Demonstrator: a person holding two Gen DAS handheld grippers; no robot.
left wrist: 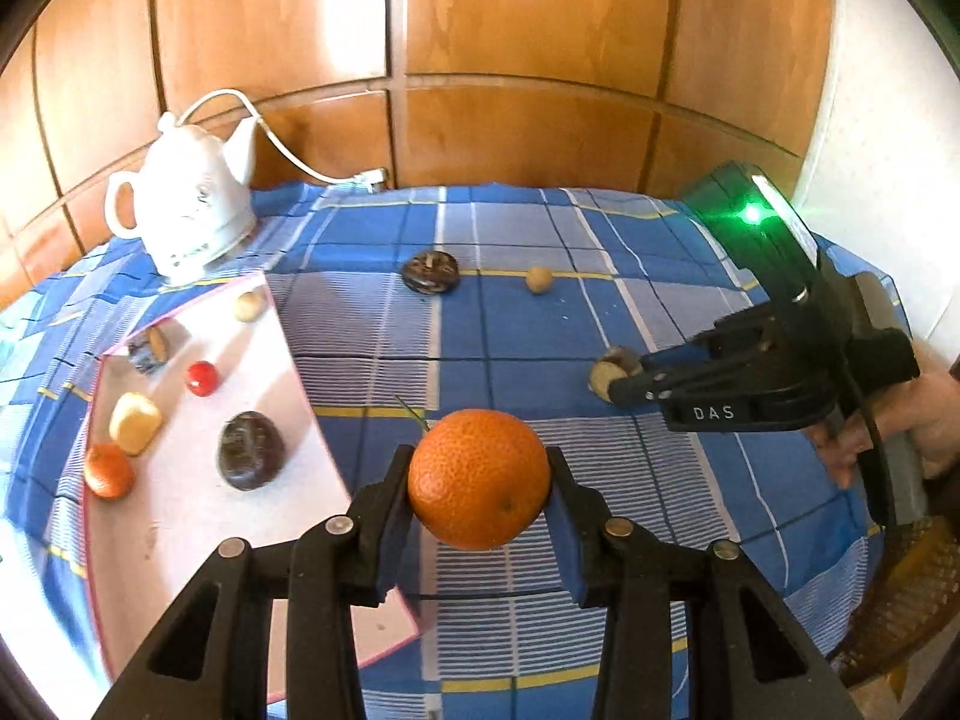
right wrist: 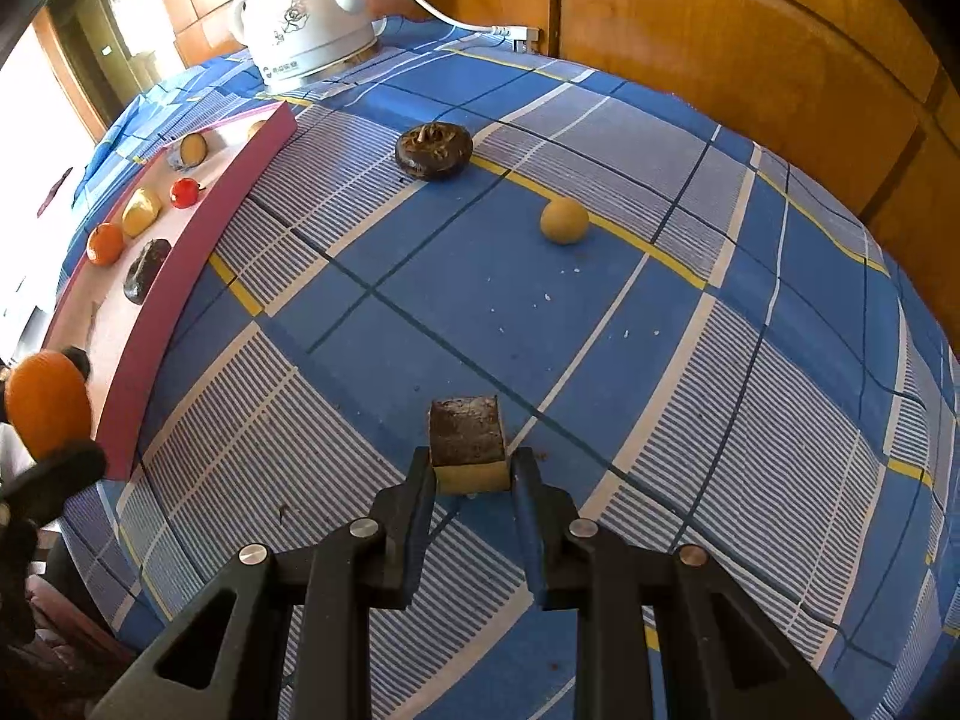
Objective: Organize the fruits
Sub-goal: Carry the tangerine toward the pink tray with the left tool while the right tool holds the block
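- Left wrist view: we find the left gripper (left wrist: 480, 480) at lower centre, jaws spread about one fruit-width and clamped on the orange (left wrist: 479, 478), one pad on each flank. The fruit appears raised above the blue checked tablecloth (left wrist: 600, 330).
- To its left lies the white tray (left wrist: 180, 516), pink-edged, carrying a small orange fruit (left wrist: 108, 471), a yellow piece (left wrist: 135, 423), a red fruit (left wrist: 201, 378), a dark oval fruit (left wrist: 249, 450), a cut piece (left wrist: 150, 349) and a tan ball (left wrist: 248, 305).
- At right of frame we note the right gripper (left wrist: 624, 381), its fingertips closed around a brown-topped cut piece (left wrist: 609, 373), low at the cloth.
- On the cloth at upper centre: a dark round fruit (left wrist: 431, 273) and a tan round fruit (left wrist: 539, 280), apart from one another. A white kettle (left wrist: 186, 204) stands at upper left.
- Right wrist view: we record the right gripper (right wrist: 471, 471) at lower centre, jaws narrowly parted and pinching the cut piece (right wrist: 468, 444), brown on top and pale yellow on its near face. We cannot tell whether it touches the cloth.
- The dark round fruit (right wrist: 433, 150) and tan round fruit (right wrist: 564, 220) lie at upper centre; the tray (right wrist: 198, 252) runs along the left; the orange (right wrist: 48, 411) shows at the left edge, over the tray's near end.
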